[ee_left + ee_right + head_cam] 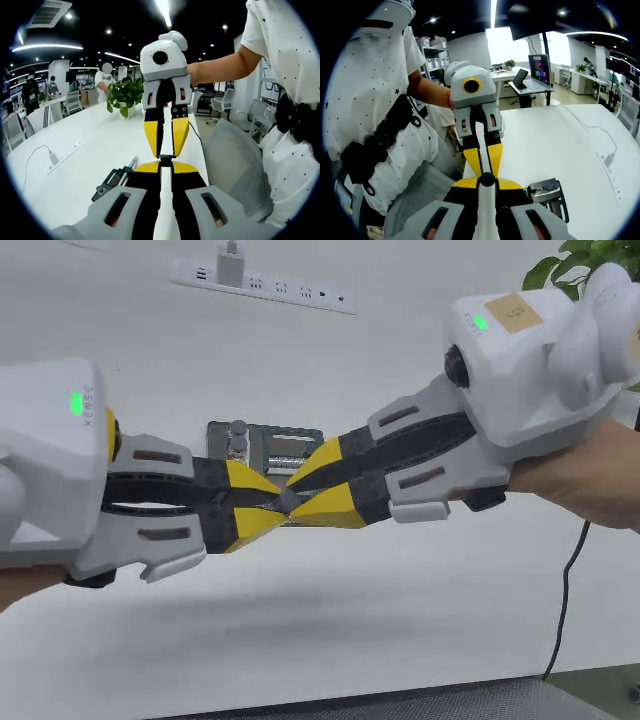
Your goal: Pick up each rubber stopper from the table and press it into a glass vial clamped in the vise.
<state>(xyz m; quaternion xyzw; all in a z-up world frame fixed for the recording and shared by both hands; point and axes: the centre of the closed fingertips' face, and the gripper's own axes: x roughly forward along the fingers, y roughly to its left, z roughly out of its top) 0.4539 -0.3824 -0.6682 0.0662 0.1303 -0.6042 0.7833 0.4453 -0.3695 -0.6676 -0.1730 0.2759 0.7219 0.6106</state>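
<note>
The left gripper (282, 504) pointed in from the left and the right gripper (300, 497) from the right. The two met tip to tip above the white table (330, 630), just nearer than the vise (268, 445). Each pair of fingers was drawn in narrow, the yellow-and-black tips pinched to a point. In the right gripper view a small dark rounded bit (487, 179) sat right where the tips touched. Whether it was a rubber stopper or only part of a jaw could not be told. The vise sat on the table just beyond the crossed tips. A small pale cylinder (238, 436) stood upright on its left part, perhaps the vial, though it was too small to be sure. A power strip (262, 285) lay well beyond the vise toward the far edge, and a black cable (568, 580) trailed down at the near right.

As a judgement of the risks: if that dark bit was a stopper, it was held at the very ends of the jaws. A slight twist of either hand would likely squeeze it out, and it would drop and roll across the table. The crossed jaws also hid much of the vise in the head view, so lowering from here could strike the vise or tip the cylinder. Pressing a stopper in off-centre could chip the glass
</note>
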